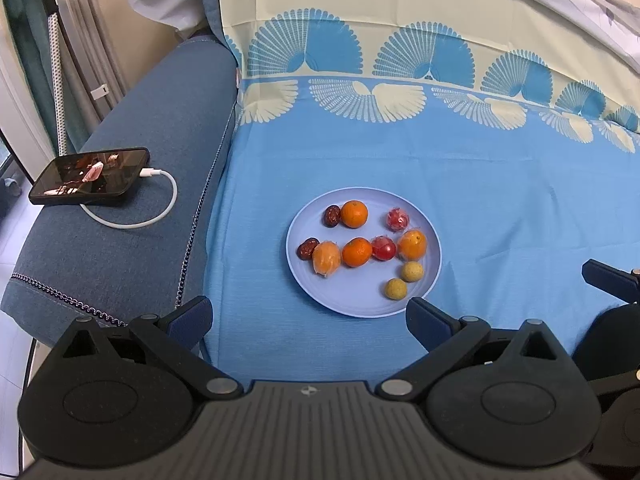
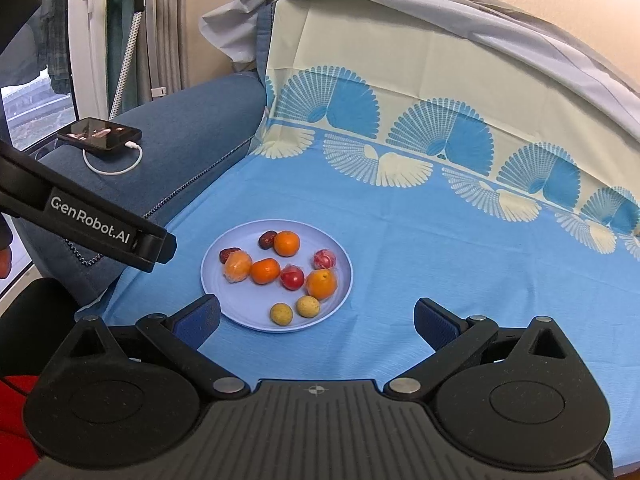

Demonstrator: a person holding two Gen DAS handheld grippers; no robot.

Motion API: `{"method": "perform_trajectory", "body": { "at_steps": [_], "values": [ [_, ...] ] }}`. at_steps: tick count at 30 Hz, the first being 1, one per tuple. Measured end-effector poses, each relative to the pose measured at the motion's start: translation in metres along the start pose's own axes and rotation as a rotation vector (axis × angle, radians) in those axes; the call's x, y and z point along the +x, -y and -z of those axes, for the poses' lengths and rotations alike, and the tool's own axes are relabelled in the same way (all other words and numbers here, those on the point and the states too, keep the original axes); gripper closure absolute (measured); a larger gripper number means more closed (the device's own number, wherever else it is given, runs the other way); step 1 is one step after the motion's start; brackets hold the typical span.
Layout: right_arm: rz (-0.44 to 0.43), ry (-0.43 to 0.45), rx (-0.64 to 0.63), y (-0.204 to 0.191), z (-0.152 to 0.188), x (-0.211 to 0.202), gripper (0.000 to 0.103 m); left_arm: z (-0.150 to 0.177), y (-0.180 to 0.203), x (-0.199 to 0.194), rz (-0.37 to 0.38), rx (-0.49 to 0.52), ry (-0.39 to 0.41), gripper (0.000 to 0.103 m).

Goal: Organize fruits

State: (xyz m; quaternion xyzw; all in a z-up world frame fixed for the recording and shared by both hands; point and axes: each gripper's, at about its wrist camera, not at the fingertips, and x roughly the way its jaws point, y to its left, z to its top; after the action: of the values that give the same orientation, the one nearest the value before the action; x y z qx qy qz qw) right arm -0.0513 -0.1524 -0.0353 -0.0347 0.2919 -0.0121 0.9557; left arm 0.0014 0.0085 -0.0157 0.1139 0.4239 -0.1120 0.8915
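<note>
A pale blue plate (image 1: 424, 280) (image 2: 224, 304) sits on the blue cloth and holds several fruits: oranges (image 1: 354, 213) (image 2: 286, 243), two dark red dates (image 1: 331, 215), two wrapped red fruits (image 1: 397, 219) (image 2: 323, 259), wrapped orange fruits (image 1: 412, 245) (image 2: 321, 284) and two small yellow-brown balls (image 1: 396, 289) (image 2: 281, 314). My left gripper (image 1: 310, 316) is open and empty, just in front of the plate. My right gripper (image 2: 318, 318) is open and empty, at the plate's near right edge. The left gripper's arm (image 2: 100, 232) shows at the left of the right wrist view.
A phone (image 1: 90, 176) (image 2: 100, 132) with a white charging cable lies on the blue sofa arm (image 1: 132, 240) to the left. The patterned cloth rises up the sofa back (image 1: 400, 40) behind the plate. Bare cloth lies to the right of the plate.
</note>
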Motion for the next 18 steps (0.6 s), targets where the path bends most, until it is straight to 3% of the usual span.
{"method": "perform_trajectory", "body": {
  "at_steps": [18],
  "values": [
    [0.009,-0.014,-0.002,-0.0021,0.0002,0.0023,0.001,0.0,-0.0006,0.0017,-0.004,0.0,-0.001,0.0]
  ]
}}
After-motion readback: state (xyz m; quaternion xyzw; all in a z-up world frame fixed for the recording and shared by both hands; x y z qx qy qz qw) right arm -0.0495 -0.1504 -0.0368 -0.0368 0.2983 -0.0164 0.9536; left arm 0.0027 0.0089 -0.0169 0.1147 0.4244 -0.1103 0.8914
